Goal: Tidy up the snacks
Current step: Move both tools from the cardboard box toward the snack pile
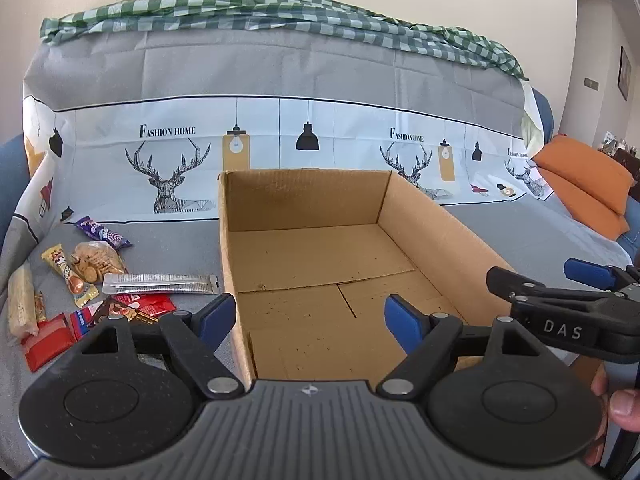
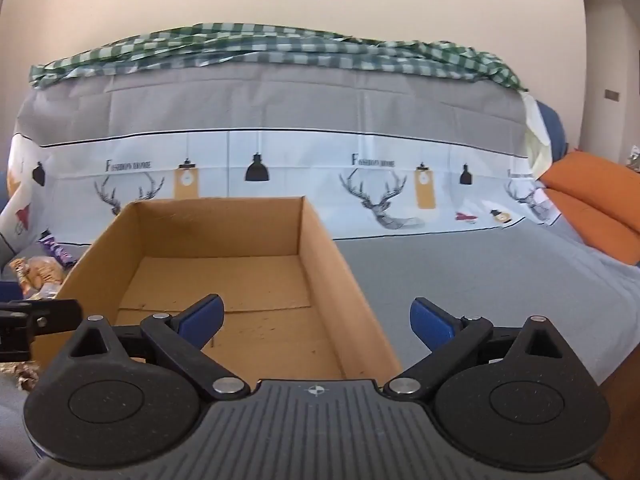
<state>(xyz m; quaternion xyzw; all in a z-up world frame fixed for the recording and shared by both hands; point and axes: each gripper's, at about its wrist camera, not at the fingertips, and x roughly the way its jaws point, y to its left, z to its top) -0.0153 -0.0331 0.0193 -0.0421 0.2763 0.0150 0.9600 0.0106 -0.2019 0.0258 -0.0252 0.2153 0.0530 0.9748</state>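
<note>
On the far left of the left wrist view, the snacks lie in a loose cluster on the grey cover (image 1: 168, 240), beside the left wall of the cardboard box (image 1: 432, 240). At the left edge lies a pale cracker pack (image 1: 21, 305). Next to it a gold-wrapped bar (image 1: 68, 276) lies at a slant, touching a clear bag of round biscuits (image 1: 98, 262). Behind them sits a purple wrapper (image 1: 102, 233). A long silver sachet (image 1: 160, 283) lies flat, its right end just beside the box wall. Nearest the camera are red packets (image 1: 52, 336) and a red-and-brown packet (image 1: 136, 308), partly hidden by the tool.

The left gripper (image 1: 314, 318) hangs over the near end of the box with its blue pads (image 1: 402, 322) spread wide apart, holding nothing; the left pad sits outside the box's left wall, the right pad over the box floor.

The box is open-topped, brown and corrugated, its floor bare but for dark specks and flap seams.

The right gripper (image 2: 316, 320) also stands wide open and holds nothing, straddling the box's right wall. In the left wrist view it enters from the right edge (image 1: 560, 292), with part of a hand (image 1: 616, 404) below it.

Behind everything hangs a deer-printed sheet (image 2: 360, 160) topped by a green checked cloth (image 2: 280, 46), with orange cushions (image 2: 592, 200) at the far right.
</note>
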